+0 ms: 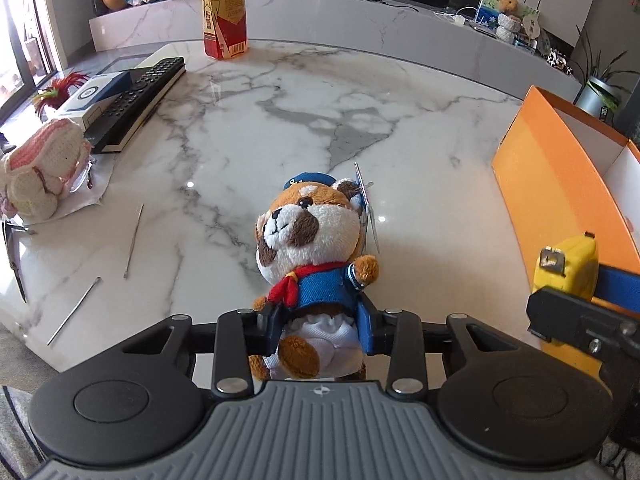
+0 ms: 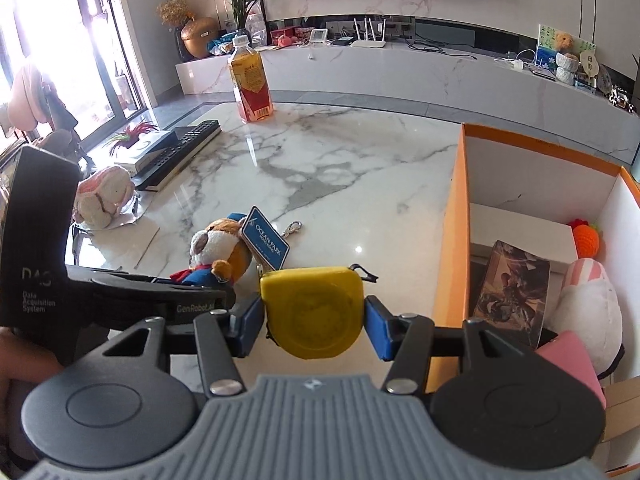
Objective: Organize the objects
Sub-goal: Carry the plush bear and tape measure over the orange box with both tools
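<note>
A brown-and-white plush dog (image 1: 308,236) in a blue outfit and red scarf lies on the marble table (image 1: 280,128). My left gripper (image 1: 320,322) is shut on its waist, both blue pads pressing into the body. The plush (image 2: 216,248) also shows in the right wrist view, with a blue tag (image 2: 266,242) and a metal clip. My right gripper (image 2: 314,320) is shut on a yellow tape measure (image 2: 316,312), held just above the table beside the orange box (image 2: 452,248). In the left wrist view the tape measure (image 1: 568,268) appears at the right, in front of the orange box (image 1: 552,184).
The box holds a picture card (image 2: 512,288), a white plush (image 2: 588,312), an orange crochet piece (image 2: 586,240) and a pink item (image 2: 572,356). A tea bottle (image 1: 224,12) stands at the back. At left are a remote (image 1: 140,100), a crocheted toy (image 1: 36,168) and thin metal sticks (image 1: 134,240).
</note>
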Demonstrator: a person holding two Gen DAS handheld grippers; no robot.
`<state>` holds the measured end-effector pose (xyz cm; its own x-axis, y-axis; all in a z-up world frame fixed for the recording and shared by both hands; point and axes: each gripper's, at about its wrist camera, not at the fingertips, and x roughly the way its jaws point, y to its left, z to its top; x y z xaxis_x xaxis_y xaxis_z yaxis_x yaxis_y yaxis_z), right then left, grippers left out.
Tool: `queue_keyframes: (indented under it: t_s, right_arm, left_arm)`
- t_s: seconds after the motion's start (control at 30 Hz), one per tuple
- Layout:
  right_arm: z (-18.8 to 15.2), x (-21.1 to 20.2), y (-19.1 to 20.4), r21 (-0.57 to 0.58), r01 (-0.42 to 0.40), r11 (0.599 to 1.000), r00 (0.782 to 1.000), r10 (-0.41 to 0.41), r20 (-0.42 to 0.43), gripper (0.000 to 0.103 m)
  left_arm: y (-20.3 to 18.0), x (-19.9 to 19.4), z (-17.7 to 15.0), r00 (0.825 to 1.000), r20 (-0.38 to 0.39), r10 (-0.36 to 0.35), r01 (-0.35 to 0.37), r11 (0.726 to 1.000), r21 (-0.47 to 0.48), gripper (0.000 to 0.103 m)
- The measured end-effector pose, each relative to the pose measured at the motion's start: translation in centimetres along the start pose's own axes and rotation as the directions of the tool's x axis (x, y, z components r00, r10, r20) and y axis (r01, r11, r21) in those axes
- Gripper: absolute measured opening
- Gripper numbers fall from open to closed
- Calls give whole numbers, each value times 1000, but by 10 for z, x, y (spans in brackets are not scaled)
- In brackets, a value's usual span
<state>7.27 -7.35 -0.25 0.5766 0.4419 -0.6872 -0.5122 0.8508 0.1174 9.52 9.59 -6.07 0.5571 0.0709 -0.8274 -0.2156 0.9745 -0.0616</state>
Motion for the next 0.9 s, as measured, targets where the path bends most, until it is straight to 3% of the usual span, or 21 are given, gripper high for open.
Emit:
queue_keyframes:
  t_s: [0.37,0.43,0.53,0.9]
  right_arm:
    - [-1,-12,1,-6,-16,1000,1000,16,15,56]
    - [-1,-18,-3,2,-14,1000,1000,14,26,56]
    - [0,-27,-12,25,-12,1000,999,11,45,56]
    - [6,-59,-63,117,20,993,994,-32,100,56]
  left_arm:
    - [-9,-22,-5,999,48,-14,13,1000,23,42]
    - [-9,-31,-3,997,71,-6,7,1000,-24,42]
    - [-17,-47,0,992,128,-4,7,1000,-21,42]
    - [-62,-69,19,982,158,-103,95,994,54,42]
